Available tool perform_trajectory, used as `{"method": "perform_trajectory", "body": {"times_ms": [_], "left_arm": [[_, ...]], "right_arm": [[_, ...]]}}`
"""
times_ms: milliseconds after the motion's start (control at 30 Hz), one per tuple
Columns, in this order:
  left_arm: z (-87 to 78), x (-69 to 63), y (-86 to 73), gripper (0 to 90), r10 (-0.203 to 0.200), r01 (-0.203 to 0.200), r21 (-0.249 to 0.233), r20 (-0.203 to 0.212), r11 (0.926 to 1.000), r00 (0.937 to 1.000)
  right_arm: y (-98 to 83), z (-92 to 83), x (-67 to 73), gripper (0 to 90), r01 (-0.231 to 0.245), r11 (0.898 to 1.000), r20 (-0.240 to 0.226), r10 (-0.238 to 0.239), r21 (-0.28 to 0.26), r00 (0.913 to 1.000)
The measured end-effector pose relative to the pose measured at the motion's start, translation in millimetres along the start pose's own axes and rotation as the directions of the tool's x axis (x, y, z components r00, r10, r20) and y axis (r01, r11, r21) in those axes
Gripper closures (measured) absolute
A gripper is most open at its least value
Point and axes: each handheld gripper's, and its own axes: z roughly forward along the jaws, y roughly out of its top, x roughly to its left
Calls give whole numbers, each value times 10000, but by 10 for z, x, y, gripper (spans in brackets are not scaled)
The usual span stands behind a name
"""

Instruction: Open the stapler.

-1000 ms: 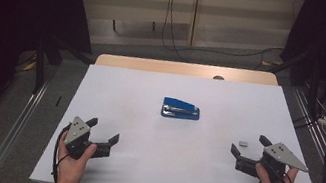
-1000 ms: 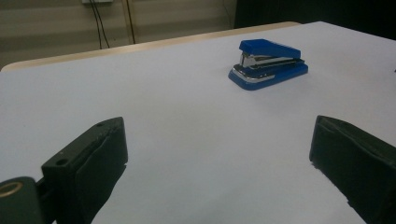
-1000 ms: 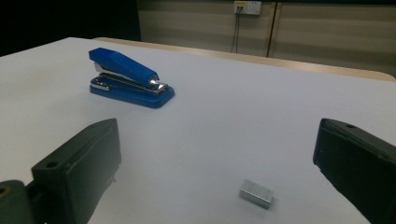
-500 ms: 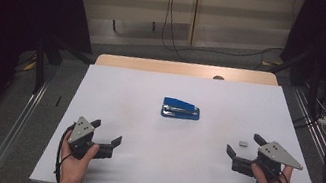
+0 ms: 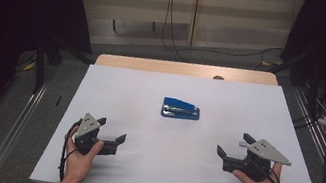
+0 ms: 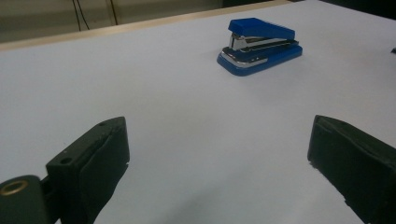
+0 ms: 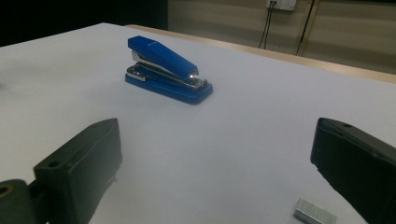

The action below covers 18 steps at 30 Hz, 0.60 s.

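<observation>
Both hands have drifted nearer the person, left gripper and right gripper spread wide (gripping nothing); staples lie clear beside the right jaw, stapler untouched.

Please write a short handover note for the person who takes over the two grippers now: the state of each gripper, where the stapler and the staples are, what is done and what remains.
Left gripper: jaws open, holding nothing, low over the near left of the white table.
Right gripper: jaws open, holding nothing, at the near right.
Blue stapler: closed, flat at the table's middle, untouched, apart from both grippers.
Strip of staples: lies on the table beside the right gripper's jaw, not gripped.
Done: nothing visible yet.
Left: probably pick up the strip with the right gripper, hold or open the stapler with the left, and load it.
</observation>
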Motion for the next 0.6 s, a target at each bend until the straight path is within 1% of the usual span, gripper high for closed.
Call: {"method": "perform_trajectory", "body": {"times_ms": [33, 100, 133, 167, 200, 233, 267, 300, 333, 367, 400, 433, 467, 533, 567, 600], "left_arm": [[16, -12, 17, 55, 471, -472, -95, -128, 9988, 9988], [18, -7, 18, 55, 467, -468, -108, -81, 9988, 9989], [20, -5, 18, 55, 358, -359, -81, -72, 9993, 9993], [30, -6, 18, 56, 266, -267, -104, -78, 9996, 9996], [32, 0, 23, 56, 330, -331, -30, -66, 9994, 9994], [47, 3, 37, 56, 303, -303, 28, -74, 9995, 9995], [47, 3, 37, 58, 303, -303, 28, -74, 9995, 9995], [61, 6, 48, 62, 222, -219, 154, -159, 9996, 9996], [75, 10, 53, 65, 71, -69, 142, -113, 9999, 9999], [113, 7, 72, 67, 176, -173, 185, -162, 9997, 9997], [113, 7, 72, 70, 176, -173, 185, -162, 9997, 9997], [141, -5, 88, 70, 369, -365, 216, -209, 9991, 9991], [178, -12, 111, 71, 592, -588, 262, -113, 9979, 9982], [201, -22, 121, 71, 629, -626, 275, -109, 9977, 9980], [226, -25, 133, 83, 698, -701, 344, 87, 9969, 9975], [240, -24, 137, 85, 663, -668, 371, 141, 9971, 9977]], "right_arm": [[8, 13, 8, 18, -24, 10000, -116, 24, 5, 9999], [19, 29, 20, 18, 52, 10000, -130, -52, 12, 9999], [31, 57, 30, 21, 158, 9999, -129, -157, 49, 9998], [39, 71, 30, 33, 260, 9995, -42, -260, 181, 9997], [48, 81, 26, 34, 336, 9991, 55, -338, 252, 9994], [62, 92, 10, 34, 213, 9995, 11, -213, 215, 9998], [62, 92, 10, 34, 213, 9995, 11, -213, 215, 9998], [79, 120, -14, 35, -24, 9998, -15, 25, 220, 10000], [83, 131, -16, 36, -48, 9998, -12, 48, 209, 10000], [91, 153, -14, 37, -69, 9998, -64, 70, 179, 10000], [91, 153, -14, 37, -69, 9998, -64, 70, 179, 10000], [98, 170, -9, 37, -86, 9998, -96, 88, 163, 9999], [132, 228, 14, 38, -68, 10000, -187, 69, 70, 9998], [145, 250, 20, 37, -69, 10000, -215, 69, 12, 9997], [181, 319, 40, 35, -6, 9999, -175, 4, -146, 9998], [191, 343, 46, 32, 37, 9998, -158, -40, -195, 9999]]}}
